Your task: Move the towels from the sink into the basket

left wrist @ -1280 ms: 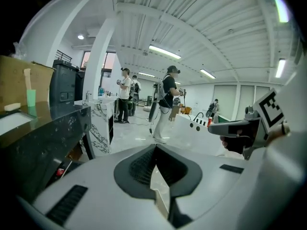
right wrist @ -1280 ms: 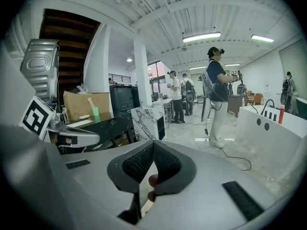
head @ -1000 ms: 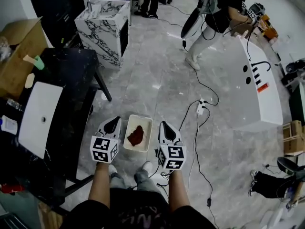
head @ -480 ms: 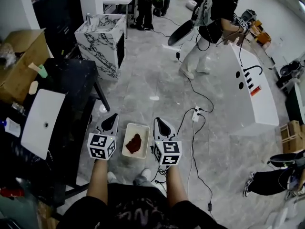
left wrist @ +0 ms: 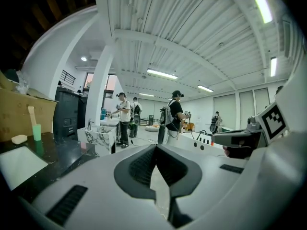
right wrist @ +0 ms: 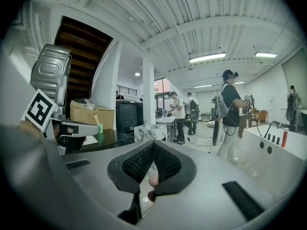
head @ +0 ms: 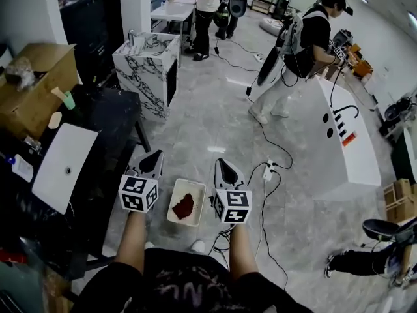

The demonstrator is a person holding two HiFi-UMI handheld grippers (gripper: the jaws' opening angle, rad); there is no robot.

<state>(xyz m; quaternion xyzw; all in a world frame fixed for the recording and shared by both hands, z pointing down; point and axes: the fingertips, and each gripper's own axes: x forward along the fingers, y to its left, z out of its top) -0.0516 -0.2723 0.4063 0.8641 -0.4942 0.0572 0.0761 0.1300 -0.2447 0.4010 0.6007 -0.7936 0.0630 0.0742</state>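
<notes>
A small white basket point(head: 195, 191) stands on the grey floor in front of my feet, with a dark red towel point(head: 184, 207) lying in it. My left gripper point(head: 154, 156) hovers just left of the basket and my right gripper point(head: 221, 164) just right of it. Both point forward, shut and empty. In the left gripper view the ribbed pads point(left wrist: 144, 163) meet with nothing between them, and the same holds for the pads point(right wrist: 139, 163) in the right gripper view. The white sink point(head: 64, 167) sits in the black counter at my left; no towel shows in it.
A cardboard box point(head: 29, 87) and a green cup point(head: 68, 100) stand on the black counter point(head: 111, 119). A marble block point(head: 146, 64) stands ahead. A power strip point(head: 268, 170) with cables lies on the floor at right, near a long white table point(head: 348, 145). Several people stand farther off.
The head view has tilted up and shows more of the room, so the basket sits lower in the picture. Both grippers stay shut on either side of it.
</notes>
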